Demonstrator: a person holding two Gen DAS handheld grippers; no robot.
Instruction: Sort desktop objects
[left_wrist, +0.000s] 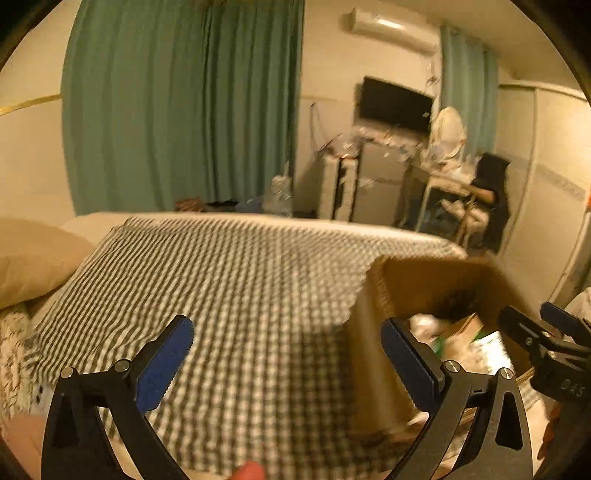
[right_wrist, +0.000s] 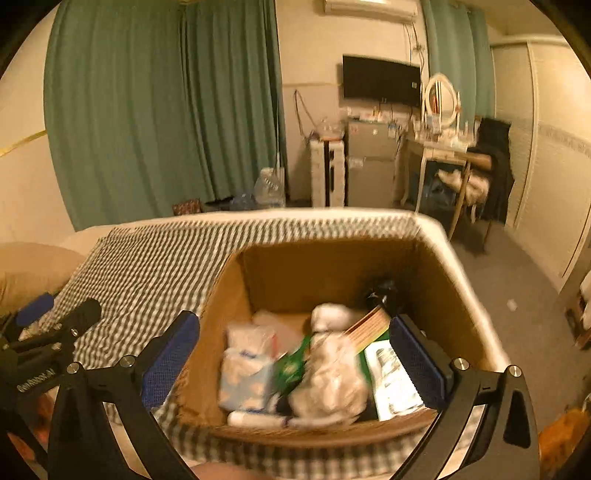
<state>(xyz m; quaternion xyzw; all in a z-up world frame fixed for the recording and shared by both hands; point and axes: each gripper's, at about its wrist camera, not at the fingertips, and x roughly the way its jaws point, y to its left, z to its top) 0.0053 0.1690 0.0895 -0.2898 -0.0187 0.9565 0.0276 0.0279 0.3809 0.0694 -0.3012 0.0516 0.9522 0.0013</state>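
Observation:
An open cardboard box (right_wrist: 314, 269) stands on a checkered cloth (right_wrist: 147, 266) spread over a bed. Inside lie tissue packs (right_wrist: 247, 380), a crumpled white bag (right_wrist: 328, 380), a green packet (right_wrist: 293, 363), a white booklet (right_wrist: 391, 376) and a black object (right_wrist: 384, 290). My right gripper (right_wrist: 294, 321) hangs open over the box with nothing between its fingers. My left gripper (left_wrist: 287, 328) is open and empty above the checkered cloth (left_wrist: 221, 277), just left of the box (left_wrist: 424, 280). Each gripper shows at the edge of the other's view. Both pictures are blurred.
A tan pillow (left_wrist: 33, 258) lies at the bed's left. Beyond the bed hang green curtains (right_wrist: 166, 110), with a wall screen (right_wrist: 380, 79), a small fridge (right_wrist: 369, 166) and a dressing table with a mirror (right_wrist: 439, 96). Grey floor (right_wrist: 517, 280) runs along the right.

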